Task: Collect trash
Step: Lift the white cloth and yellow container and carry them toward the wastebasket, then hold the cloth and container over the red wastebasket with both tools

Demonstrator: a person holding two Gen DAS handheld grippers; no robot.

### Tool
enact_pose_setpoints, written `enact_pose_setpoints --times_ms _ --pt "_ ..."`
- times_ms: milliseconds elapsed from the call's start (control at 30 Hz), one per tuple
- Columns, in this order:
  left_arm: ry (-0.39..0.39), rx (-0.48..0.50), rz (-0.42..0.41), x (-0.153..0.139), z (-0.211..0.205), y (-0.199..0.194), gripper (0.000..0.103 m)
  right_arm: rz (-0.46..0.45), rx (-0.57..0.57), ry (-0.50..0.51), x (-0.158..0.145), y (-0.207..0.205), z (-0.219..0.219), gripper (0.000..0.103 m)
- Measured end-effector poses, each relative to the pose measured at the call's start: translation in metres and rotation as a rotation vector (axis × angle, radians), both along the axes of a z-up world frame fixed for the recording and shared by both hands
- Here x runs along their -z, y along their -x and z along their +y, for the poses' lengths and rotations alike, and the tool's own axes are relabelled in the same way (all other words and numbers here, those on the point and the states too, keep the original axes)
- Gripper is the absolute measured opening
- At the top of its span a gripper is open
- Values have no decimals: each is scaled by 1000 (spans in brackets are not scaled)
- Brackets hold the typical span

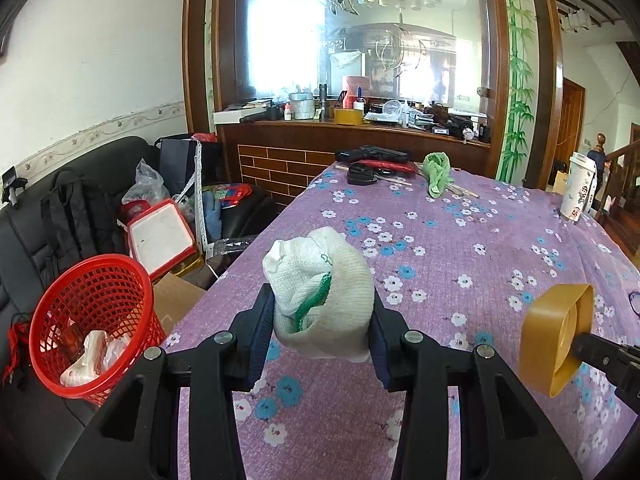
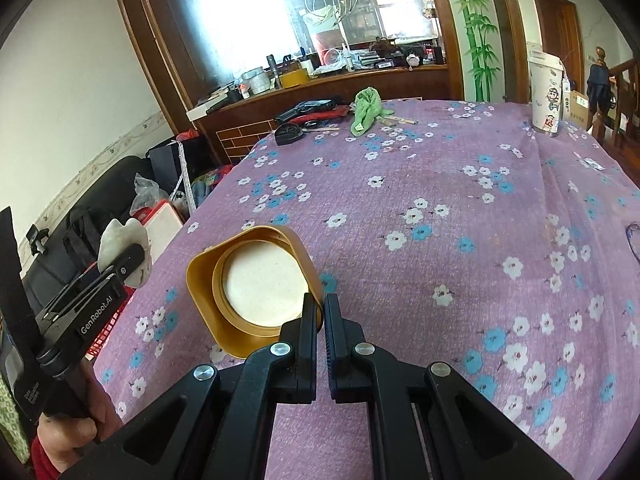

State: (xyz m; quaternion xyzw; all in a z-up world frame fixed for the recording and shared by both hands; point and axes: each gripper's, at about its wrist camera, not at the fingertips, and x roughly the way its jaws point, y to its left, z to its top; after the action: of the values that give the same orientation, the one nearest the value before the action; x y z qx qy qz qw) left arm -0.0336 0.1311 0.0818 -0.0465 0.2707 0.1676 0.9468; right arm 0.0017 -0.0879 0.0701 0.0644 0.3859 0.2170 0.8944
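Observation:
My left gripper (image 1: 322,312) is shut on a balled white cloth glove with green trim (image 1: 320,288), held above the left side of the purple flowered tablecloth (image 1: 460,248). It also shows in the right wrist view (image 2: 124,254). A red mesh waste basket (image 1: 94,320) with crumpled white trash inside stands low at the left, off the table. My right gripper (image 2: 319,304) is shut on the rim of a gold plastic tub (image 2: 256,288) and holds it above the cloth; the tub also shows in the left wrist view (image 1: 556,336).
At the table's far end lie a green rag (image 1: 438,172), a black pistol-shaped object (image 1: 372,155), a black case (image 1: 360,174) and wooden sticks. A white printed cup (image 1: 578,188) stands at the far right. A cluttered black sofa (image 1: 80,208) is at the left.

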Motion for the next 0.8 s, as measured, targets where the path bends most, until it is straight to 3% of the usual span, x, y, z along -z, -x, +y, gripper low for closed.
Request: enact_pose_setpoints --times_ms 400,800 --pt "30 24 26 0 32 18 41 26 -20 15 4 -1 30 4" --pt "63 8 17 -14 81 51 41 21 -160 39 -10 9 105 4"
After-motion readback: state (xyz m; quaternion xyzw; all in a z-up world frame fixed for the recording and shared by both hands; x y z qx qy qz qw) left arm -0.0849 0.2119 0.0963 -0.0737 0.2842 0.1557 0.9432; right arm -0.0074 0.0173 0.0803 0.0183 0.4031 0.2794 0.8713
